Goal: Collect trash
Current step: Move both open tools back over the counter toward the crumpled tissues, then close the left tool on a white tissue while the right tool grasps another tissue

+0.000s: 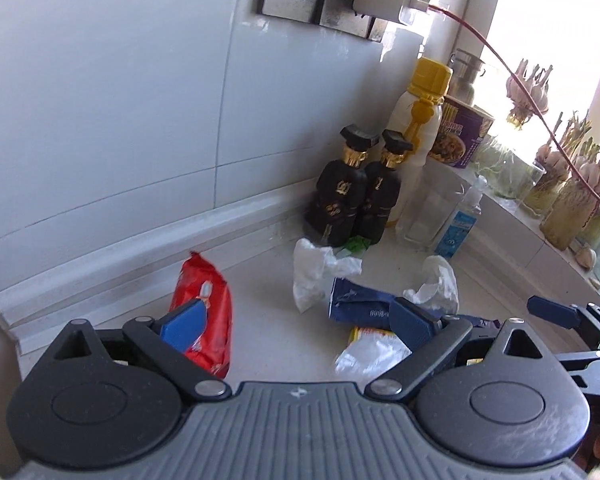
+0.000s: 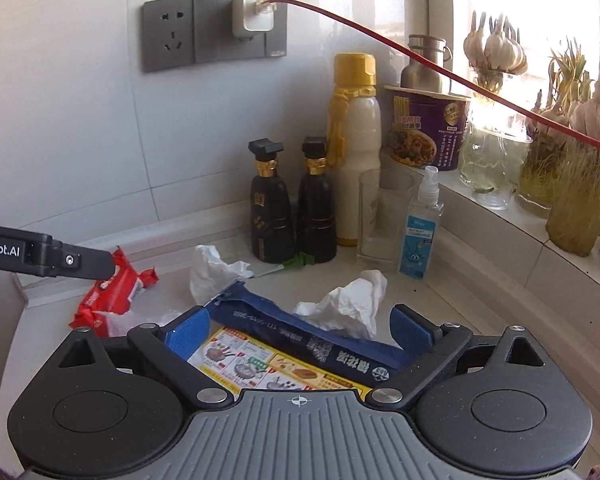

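1. the left gripper [image 1: 296,326] hung over the counter [image 1: 268,320] with its blue-padded jaws spread wide and nothing between the pads; the right gripper [image 2: 300,330] stood likewise with jaws wide apart, gripping nothing.
2. under the right gripper lay a printed yellow leaflet [image 2: 260,364] with a dark blue wrapper [image 2: 320,340] across it, the wrapper reaching between the two blue pads without being pinched.
3. a crumpled white tissue [image 2: 348,304] rested on the blue wrapper's far edge, toward the right pad.
4. in the left wrist view a red snack packet [image 1: 204,312] lay just behind the left pad, near the wall's white skirting [image 1: 120,248]; a clear plastic bag [image 1: 368,354] sat by the right pad, though the blur made its contents hard to tell.
5. a second crumpled tissue [image 2: 212,272] lay farther back, near the foot of two black bottles [image 2: 292,216] with gold collars, and a small green scrap [image 2: 300,260] showed at their base.
6. behind them stood a cream bottle with a yellow cap [image 2: 356,152], an empty glass [image 2: 380,220] and a small spray bottle [image 2: 420,232].
7. on the sill beyond were a purple noodle cup [image 2: 428,128], a steel flask [image 2: 424,64] and jars of sprouting garlic [image 2: 496,48].
8. on the wall a grey socket panel [image 2: 172,36] held a white charger [image 2: 256,12] with a red cable [image 2: 420,60] running off right.
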The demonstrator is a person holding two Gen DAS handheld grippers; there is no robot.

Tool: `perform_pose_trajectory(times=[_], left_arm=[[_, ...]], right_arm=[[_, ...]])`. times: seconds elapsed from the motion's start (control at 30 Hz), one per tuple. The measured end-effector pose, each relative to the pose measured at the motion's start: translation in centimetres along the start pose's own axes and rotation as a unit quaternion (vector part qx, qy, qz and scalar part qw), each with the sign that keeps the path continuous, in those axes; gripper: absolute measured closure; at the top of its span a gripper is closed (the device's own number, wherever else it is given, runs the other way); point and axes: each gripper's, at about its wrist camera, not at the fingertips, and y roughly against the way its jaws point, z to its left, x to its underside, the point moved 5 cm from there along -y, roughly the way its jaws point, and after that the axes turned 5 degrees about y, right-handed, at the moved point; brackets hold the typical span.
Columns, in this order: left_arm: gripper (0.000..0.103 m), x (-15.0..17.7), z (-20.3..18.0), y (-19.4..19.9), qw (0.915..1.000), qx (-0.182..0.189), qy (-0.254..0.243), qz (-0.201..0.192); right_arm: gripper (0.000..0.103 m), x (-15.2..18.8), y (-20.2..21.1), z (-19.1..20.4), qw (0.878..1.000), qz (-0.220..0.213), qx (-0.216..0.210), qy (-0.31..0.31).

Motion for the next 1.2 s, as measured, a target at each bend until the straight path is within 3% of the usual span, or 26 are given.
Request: perform_pose_trajectory(times=[0.2, 0.5, 0.83, 1.0, 1.13, 1.2], left_arm=[[0.025, -1.4, -1.9, -3.5, 0.9999, 0.004, -0.012, 0.006], [0.040, -1.2, -2.3, -8.3, 0.9992, 0.004, 0.003, 0.041], [0.065, -1.1, -1.4, -10.6, 0.9982, -0.016, 0.016, 0.055], [0.085, -1.0, -1.3, -10.9, 0.9981, -0.021, 0.016, 0.056], [0.093, -1.1, -1.2, -10.7, 0.9982, -0.024, 0.016, 0.052], [0.098, -1.2, -1.2, -10.7, 0.9982, -0.027, 0.014, 0.051]], right_arm=[[0.005, -0.5, -3.3, -2.6, 0.999, 0.005, 0.004, -0.045], [0.005, 0.1, -7.0, -4.9, 0.995, 0.032, 0.001, -0.098], [0.008, 1.1, -9.0, -5.3, 0.992, 0.055, -0.005, -0.114], [0.027, 1.1, -9.7, -5.4, 0.990, 0.064, -0.011, -0.123], [0.062, 1.2, -10.2, -5.6, 0.988, 0.074, -0.015, -0.136], [0.070, 1.3, -10.3, -5.7, 0.987, 0.075, -0.017, -0.143]])
